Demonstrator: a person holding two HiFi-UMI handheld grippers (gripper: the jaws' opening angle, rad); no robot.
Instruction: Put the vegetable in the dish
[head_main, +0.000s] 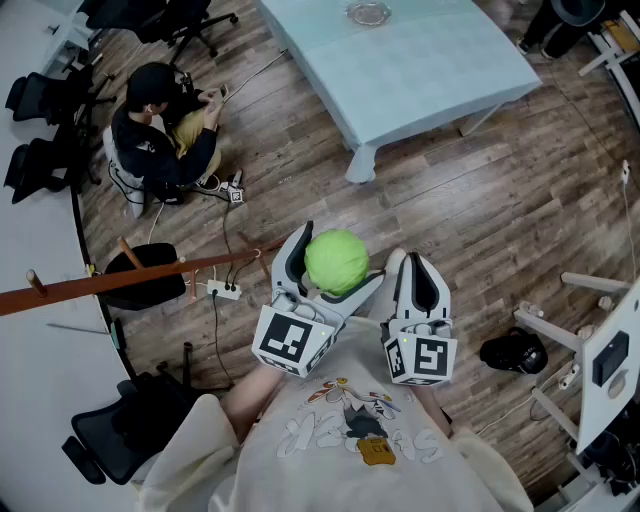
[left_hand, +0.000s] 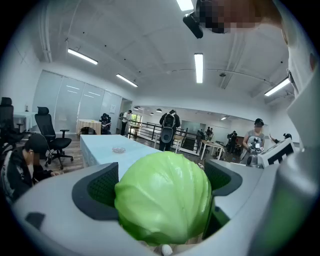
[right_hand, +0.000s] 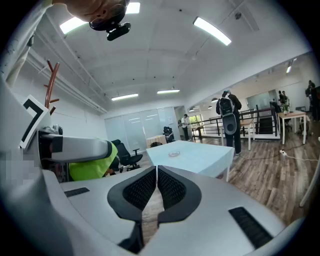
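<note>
Left tool (head_main: 335, 262) spread wide and clamped across a green cabbage (left_hand: 162, 197), carried above the wooden floor (head_main: 480, 200), well apart from the glass dish (head_main: 369, 13) on the cloth-covered bench (head_main: 430, 70). Right tool (right_hand: 157, 172) pressed together, empty. The head looks dense and fairly heavy, firm, with smooth, probably slippery outer leaves that may bruise or peel. Hold is best taken across its widest girth, pads on opposite flanks.
</note>
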